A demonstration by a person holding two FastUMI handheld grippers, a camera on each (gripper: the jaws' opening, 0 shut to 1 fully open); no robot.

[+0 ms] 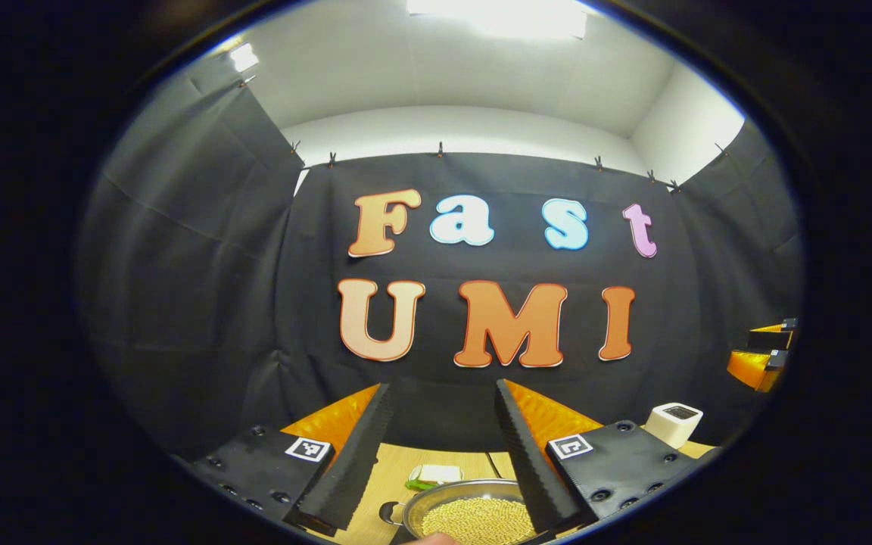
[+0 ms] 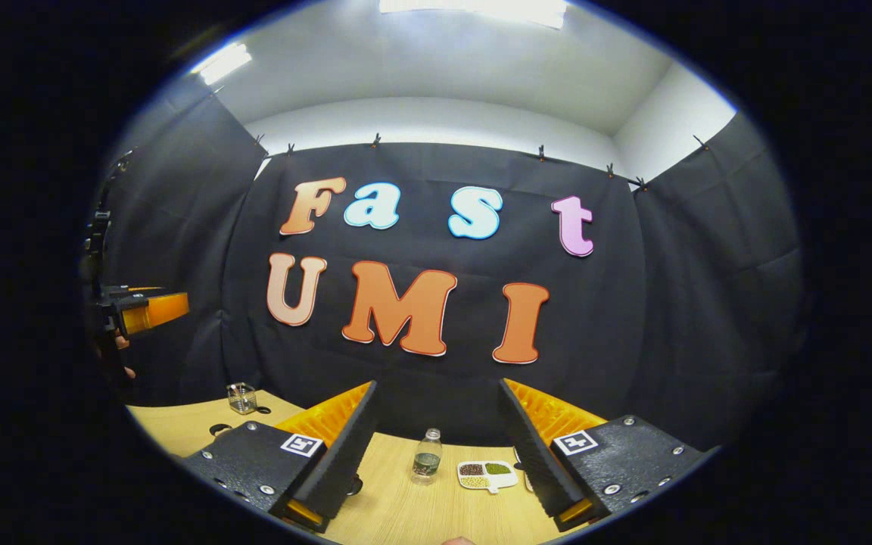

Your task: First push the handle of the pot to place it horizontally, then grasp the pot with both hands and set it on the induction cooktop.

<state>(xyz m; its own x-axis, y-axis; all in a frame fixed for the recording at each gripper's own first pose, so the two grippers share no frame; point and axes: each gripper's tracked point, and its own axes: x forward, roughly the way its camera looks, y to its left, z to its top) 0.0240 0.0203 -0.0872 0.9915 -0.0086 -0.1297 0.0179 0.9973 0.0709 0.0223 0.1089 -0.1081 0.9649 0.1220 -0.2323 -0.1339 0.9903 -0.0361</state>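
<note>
Between the left tool's (image 1: 436, 462) spread fingers, at the bottom of the left gripper view, sits the pot (image 1: 466, 511): a shallow metal pan with a bright rim, filled with small pale yellow grains, on the near part of the wooden surface (image 1: 398, 465). One dark loop handle (image 1: 389, 512) shows on its left side, touching the rim. Left tool released, jaws wide apart, gripping nothing; the right-hand finger overlaps the pot's right rim in the picture, contact cannot be told. Behind the pot, toward the far edge, a flat white item on something green (image 1: 432, 476), apart from the pot; too small to identify. Thin dark cable (image 1: 493, 464) runs across the surface beside it. White box-shaped container (image 1: 674, 423) with a dark top stands near the far right edge. Other tool (image 1: 761, 356) hangs at the right margin, well apart. In the right gripper view, the right tool (image 2: 436, 458) is also released, jaws wide, holding nothing. Between its fingers, farther off on the surface: a small clear bottle (image 2: 426, 456) standing upright, and just beside it a white divided dish (image 2: 486, 474) with brown, green and pale contents. Clear glass cup (image 2: 241, 397) near the far left edge.
</note>
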